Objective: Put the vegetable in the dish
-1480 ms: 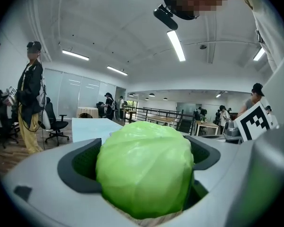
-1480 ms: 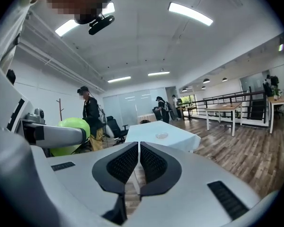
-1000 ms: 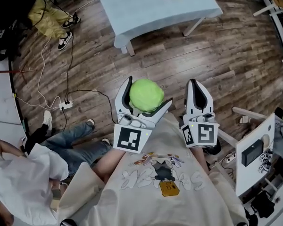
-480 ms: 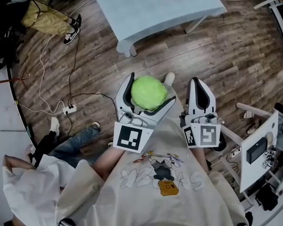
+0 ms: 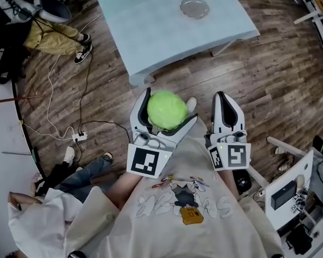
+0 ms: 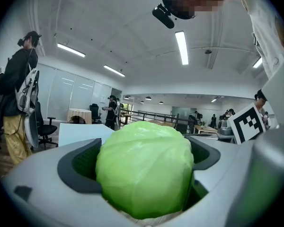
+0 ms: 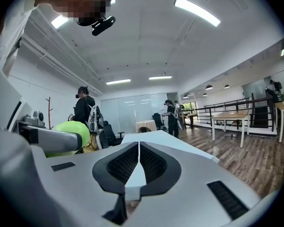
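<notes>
Wood floor [image 5: 269,69] below me; ahead, the pale table [image 5: 151,42] carries the dish [image 5: 194,7]. My left gripper [image 5: 168,105] has its jaws clamped on the cabbage [image 5: 167,112], well short of the dish, which lies straight ahead. The right gripper [image 5: 222,97] has its jaws together, empty.

Table [image 5: 151,36] edge now seen just ahead of left gripper [image 5: 171,102] tips, closer than before. Dish [image 5: 194,7] brought fully into view.
</notes>
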The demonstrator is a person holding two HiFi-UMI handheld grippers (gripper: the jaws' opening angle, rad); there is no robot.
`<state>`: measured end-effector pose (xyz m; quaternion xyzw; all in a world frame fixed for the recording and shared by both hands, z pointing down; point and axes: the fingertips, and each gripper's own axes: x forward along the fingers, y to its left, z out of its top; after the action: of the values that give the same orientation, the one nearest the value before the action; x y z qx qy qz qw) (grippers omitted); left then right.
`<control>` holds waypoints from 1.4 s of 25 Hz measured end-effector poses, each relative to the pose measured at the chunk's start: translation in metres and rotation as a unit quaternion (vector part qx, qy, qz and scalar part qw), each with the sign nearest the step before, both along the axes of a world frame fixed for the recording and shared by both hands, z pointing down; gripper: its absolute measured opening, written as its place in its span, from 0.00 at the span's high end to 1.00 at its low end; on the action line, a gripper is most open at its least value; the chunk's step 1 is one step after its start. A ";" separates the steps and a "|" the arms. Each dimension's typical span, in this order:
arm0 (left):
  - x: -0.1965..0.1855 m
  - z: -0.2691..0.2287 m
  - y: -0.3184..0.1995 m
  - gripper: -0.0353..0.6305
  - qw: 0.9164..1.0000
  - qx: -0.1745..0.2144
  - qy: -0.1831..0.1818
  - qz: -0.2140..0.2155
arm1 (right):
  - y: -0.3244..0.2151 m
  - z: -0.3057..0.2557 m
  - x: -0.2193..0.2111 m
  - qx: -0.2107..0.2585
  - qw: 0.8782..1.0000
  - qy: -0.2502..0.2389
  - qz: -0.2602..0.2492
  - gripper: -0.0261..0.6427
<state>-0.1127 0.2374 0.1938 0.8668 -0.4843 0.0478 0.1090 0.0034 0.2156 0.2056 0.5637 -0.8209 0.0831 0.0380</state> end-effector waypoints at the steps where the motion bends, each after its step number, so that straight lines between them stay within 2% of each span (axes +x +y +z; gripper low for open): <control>1: 0.005 -0.002 -0.013 0.12 1.000 0.003 -0.002 -0.004 | -0.013 0.000 0.004 0.001 1.000 0.002 -0.007 0.92; 7: 0.033 -0.010 -0.080 0.12 0.999 0.011 -0.005 -0.038 | -0.077 -0.006 0.041 0.010 1.000 0.001 -0.024 0.92; 12: 0.049 -0.008 -0.114 0.12 0.997 0.051 -0.024 -0.057 | -0.110 0.001 0.067 0.009 0.999 -0.011 -0.036 0.92; 14: 0.057 -0.006 -0.125 0.12 0.997 0.048 -0.025 -0.062 | -0.122 0.002 0.077 0.008 0.999 -0.025 -0.036 0.92; 18: 0.070 -0.002 -0.140 0.12 0.997 0.037 -0.034 -0.063 | -0.136 0.005 0.085 0.012 0.999 -0.013 -0.042 0.92; 21: 0.074 0.000 -0.155 0.12 0.997 0.021 -0.044 -0.064 | -0.148 0.011 0.087 -0.001 0.999 -0.023 -0.043 0.92; 25: 0.078 0.000 -0.184 0.12 0.997 0.030 -0.038 -0.064 | -0.171 0.014 0.091 -0.008 0.999 -0.022 -0.042 0.92; 29: 0.080 0.010 -0.217 0.12 0.998 -0.010 -0.033 -0.060 | -0.198 0.019 0.090 -0.016 0.999 -0.008 -0.042 0.92; 35: 0.077 0.028 -0.274 0.12 0.998 -0.027 -0.034 -0.043 | -0.249 0.031 0.078 -0.034 0.998 0.009 -0.051 0.92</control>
<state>-0.0355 -0.0365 0.2213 0.8396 -0.5234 0.0853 0.1177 0.0816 -0.0330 0.2369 0.5200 -0.8450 0.1044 0.0687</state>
